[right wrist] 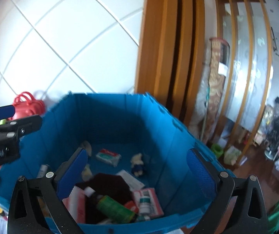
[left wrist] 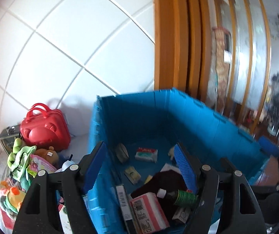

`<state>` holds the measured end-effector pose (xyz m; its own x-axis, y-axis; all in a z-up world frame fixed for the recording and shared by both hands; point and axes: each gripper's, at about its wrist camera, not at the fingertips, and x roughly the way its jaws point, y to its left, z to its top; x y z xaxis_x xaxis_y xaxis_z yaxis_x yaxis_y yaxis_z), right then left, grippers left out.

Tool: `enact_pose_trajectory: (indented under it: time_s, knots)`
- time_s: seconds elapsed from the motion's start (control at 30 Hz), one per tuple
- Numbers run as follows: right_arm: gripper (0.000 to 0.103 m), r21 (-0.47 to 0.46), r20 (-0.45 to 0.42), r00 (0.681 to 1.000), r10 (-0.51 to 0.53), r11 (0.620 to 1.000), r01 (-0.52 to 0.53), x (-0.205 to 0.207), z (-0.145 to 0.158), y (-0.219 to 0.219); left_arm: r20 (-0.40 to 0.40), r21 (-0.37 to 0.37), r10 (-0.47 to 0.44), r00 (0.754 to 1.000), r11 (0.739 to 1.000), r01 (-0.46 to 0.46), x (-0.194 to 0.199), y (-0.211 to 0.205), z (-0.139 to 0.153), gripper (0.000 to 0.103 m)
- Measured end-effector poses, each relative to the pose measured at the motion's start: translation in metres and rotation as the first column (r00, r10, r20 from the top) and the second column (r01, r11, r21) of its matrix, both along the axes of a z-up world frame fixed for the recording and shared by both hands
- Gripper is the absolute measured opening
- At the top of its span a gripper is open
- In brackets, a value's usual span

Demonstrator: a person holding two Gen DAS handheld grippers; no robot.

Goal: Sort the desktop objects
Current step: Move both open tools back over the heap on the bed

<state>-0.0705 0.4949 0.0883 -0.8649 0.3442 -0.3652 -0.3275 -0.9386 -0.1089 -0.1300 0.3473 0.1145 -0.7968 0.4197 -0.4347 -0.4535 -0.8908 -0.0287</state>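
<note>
Both grippers hang above the blue crate (right wrist: 120, 117) with nothing between their pads: the right gripper (right wrist: 137, 167) is spread wide, the left gripper (left wrist: 139, 165) stands partly spread over the crate's left wall. Items already sorted lie in the crate, among them a green bottle (right wrist: 116, 208), a pink box (left wrist: 149, 212) and a dark cloth (right wrist: 108, 183), while the unsorted soft toys (left wrist: 20, 161) and a red case (left wrist: 45, 130) sit on the desk left of the crate. In my judgement the main risks are the left gripper's fingers catching the crate wall when it swings toward the toys, and the two grippers, now close together, colliding.
</note>
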Motion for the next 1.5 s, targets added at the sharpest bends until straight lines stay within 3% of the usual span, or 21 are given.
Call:
enact_pose_trajectory:
  time_s: [0.23,0.47,0.73,0.87,1.17,1.33,1.5]
  knots:
    - [0.103,-0.008,-0.042,0.991,0.129,0.991,-0.13,0.003,0.009,-0.058,-0.062,0.071,0.092,0.994,0.994,-0.087,0.009,-0.072,0.008,0.072]
    - [0.103,-0.006,-0.021,0.97,0.244,0.97,-0.244,-0.008,0.002,-0.132,-0.039,0.052,0.214,0.976,0.976,-0.211,0.009,-0.149,-0.012,0.072]
    - [0.103,-0.011,0.017,0.931,0.364,0.932,-0.364,-0.023,-0.008,-0.214,-0.044,-0.013,0.381,0.924,0.924,-0.382,0.017,-0.249,-0.046,0.072]
    - [0.103,0.004,0.045,0.908,0.417,0.909,-0.417,-0.032,-0.015,-0.259,-0.003,-0.035,0.451,0.892,0.892,-0.451,0.015,-0.301,-0.064,0.072]
    - [0.103,-0.028,0.148,0.853,0.5,0.864,-0.502,-0.051,-0.055,-0.332,0.113,-0.093,0.571,0.813,0.821,-0.564,0.014,-0.399,-0.118,0.072]
    - [0.103,-0.081,0.245,0.819,0.519,0.853,-0.516,-0.062,-0.099,-0.349,0.229,-0.175,0.643,0.731,0.766,-0.619,0.013,-0.453,-0.177,0.072]
    - [0.103,-0.166,0.385,0.769,0.511,0.857,-0.487,-0.08,-0.164,-0.348,0.381,-0.244,0.668,0.639,0.739,-0.627,0.015,-0.488,-0.241,0.072]
